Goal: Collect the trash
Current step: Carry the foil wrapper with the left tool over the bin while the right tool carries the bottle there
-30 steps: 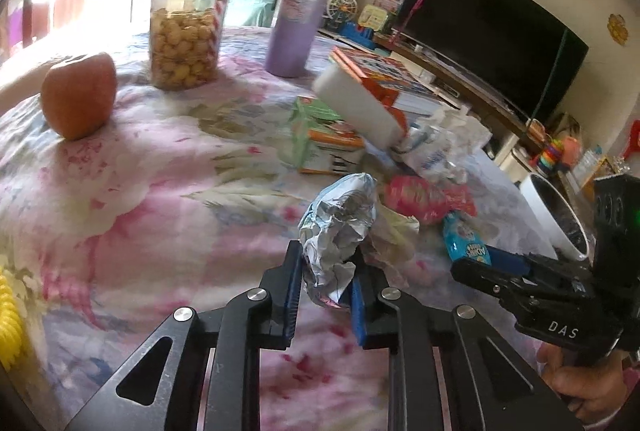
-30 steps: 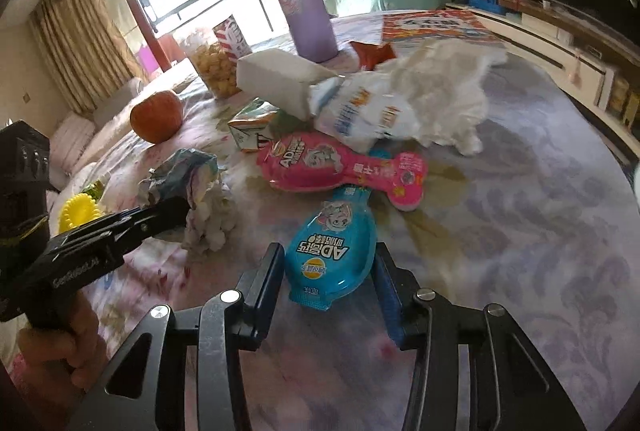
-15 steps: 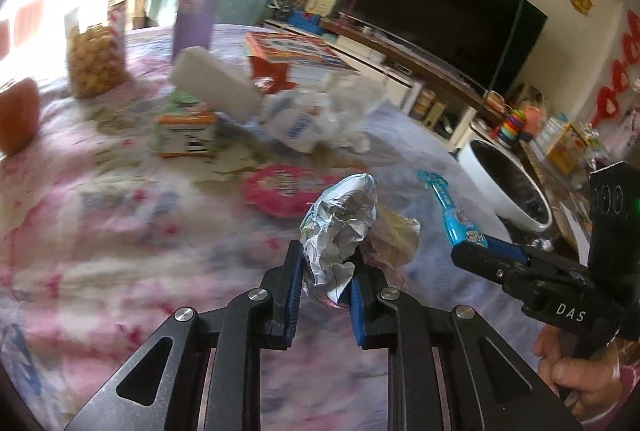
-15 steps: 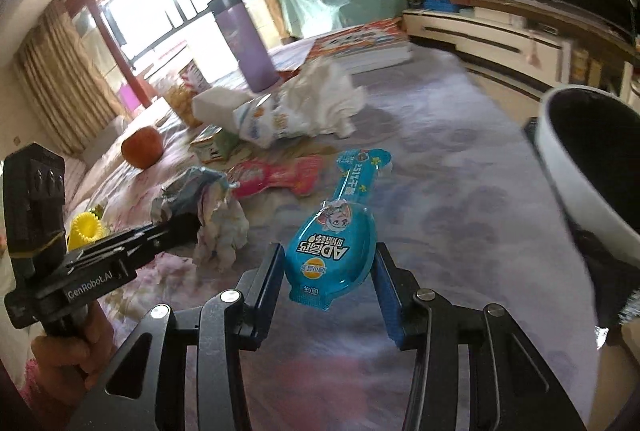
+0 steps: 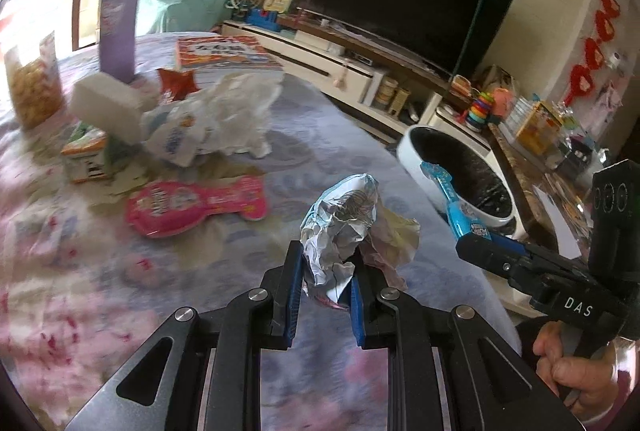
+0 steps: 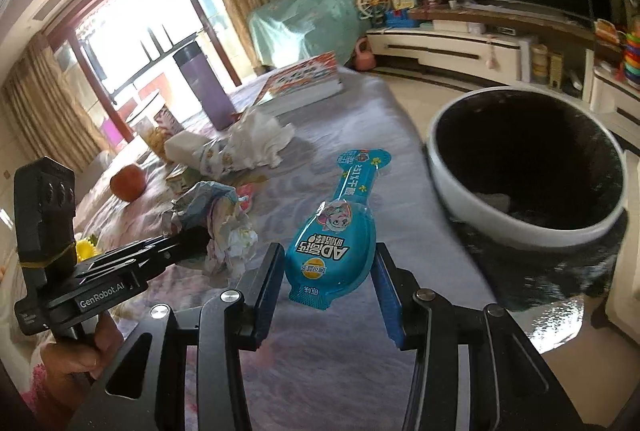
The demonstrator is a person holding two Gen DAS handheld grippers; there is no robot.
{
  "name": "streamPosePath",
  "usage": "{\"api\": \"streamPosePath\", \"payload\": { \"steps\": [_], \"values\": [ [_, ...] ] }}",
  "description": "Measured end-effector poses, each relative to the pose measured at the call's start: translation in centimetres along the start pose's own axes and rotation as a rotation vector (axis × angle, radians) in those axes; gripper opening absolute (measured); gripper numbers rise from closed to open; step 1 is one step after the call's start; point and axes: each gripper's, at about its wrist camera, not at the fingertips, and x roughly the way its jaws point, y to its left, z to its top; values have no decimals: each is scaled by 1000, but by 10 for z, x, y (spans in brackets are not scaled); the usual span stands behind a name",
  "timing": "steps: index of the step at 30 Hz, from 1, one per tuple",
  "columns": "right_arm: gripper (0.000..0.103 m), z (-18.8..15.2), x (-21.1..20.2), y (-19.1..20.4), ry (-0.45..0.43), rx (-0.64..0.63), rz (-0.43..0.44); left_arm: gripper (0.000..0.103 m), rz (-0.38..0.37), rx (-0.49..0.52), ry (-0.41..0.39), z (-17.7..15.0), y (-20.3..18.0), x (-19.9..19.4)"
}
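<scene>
My left gripper [image 5: 325, 273] is shut on a crumpled foil-and-paper wad [image 5: 344, 223], held above the flowered tablecloth; the wad also shows in the right wrist view [image 6: 216, 215]. My right gripper [image 6: 326, 273] is shut on a blue snack packet [image 6: 340, 231], held up beside the white trash bin with a black liner [image 6: 528, 167]. In the left wrist view the blue packet [image 5: 452, 199] reaches over the bin's rim [image 5: 416, 139]. A pink packet [image 5: 192, 203], a white crumpled bag [image 5: 224, 115] and a small carton [image 5: 86, 155] lie on the table.
A purple tumbler [image 5: 118, 19], a jar of snacks [image 5: 34, 87], a white box [image 5: 108, 103] and a picture book [image 5: 224, 51] stand at the table's far side. An apple [image 6: 128, 183] lies further left. The TV cabinet [image 5: 340, 67] runs behind the bin.
Both grippers have swung right, away from the trash pile and toward the bin, each still holding its item. The bin is now much closer to the right gripper.
</scene>
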Motion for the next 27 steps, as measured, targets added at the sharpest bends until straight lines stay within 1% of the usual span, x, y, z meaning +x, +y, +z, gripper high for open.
{"api": "streamPosePath", "payload": {
  "steps": [14, 27],
  "values": [
    [45, 4, -30, -49, -56, 75, -59, 19, -49, 54, 14, 18, -45, 29],
    [45, 8, -46, -82, -86, 123, -96, 19, -78, 85, 31, 33, -74, 56]
  ]
}}
